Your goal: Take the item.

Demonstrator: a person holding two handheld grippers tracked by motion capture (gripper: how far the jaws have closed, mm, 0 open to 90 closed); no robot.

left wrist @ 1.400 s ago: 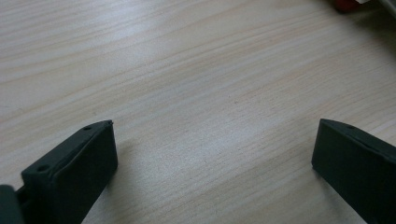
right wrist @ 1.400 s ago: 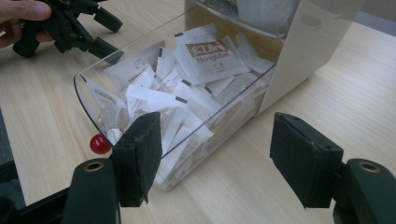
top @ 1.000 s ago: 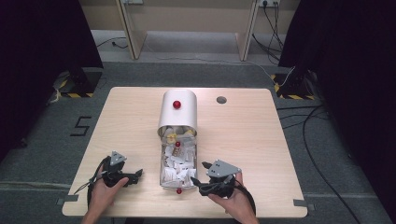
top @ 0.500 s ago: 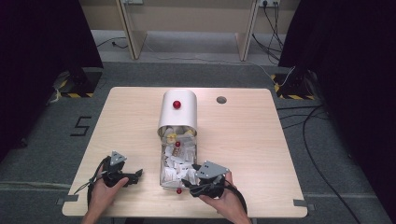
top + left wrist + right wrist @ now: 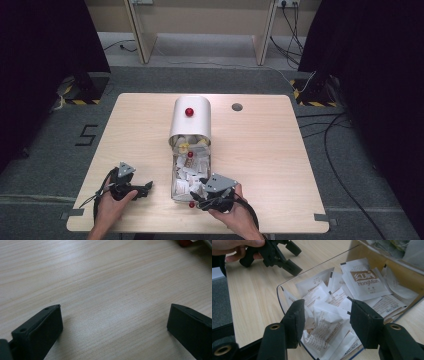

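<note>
A clear tray of white sachets lies mid-bench, its far end under a white cover at 12 o'clock. The right tongs hang half open over the sachets at the tray's near end, gripping nothing. The left tongs sit wide open and empty on bare bench at 9 o'clock of the tray.

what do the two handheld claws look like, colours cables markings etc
Both are black. The left claw and right claw each carry a grey three-cornered plate on top and trail a black cable. The jaws are blocky black pads; the right one's arms show brass-coloured screw holes. The forearms look bare, with no sleeve that I can make out.
</note>
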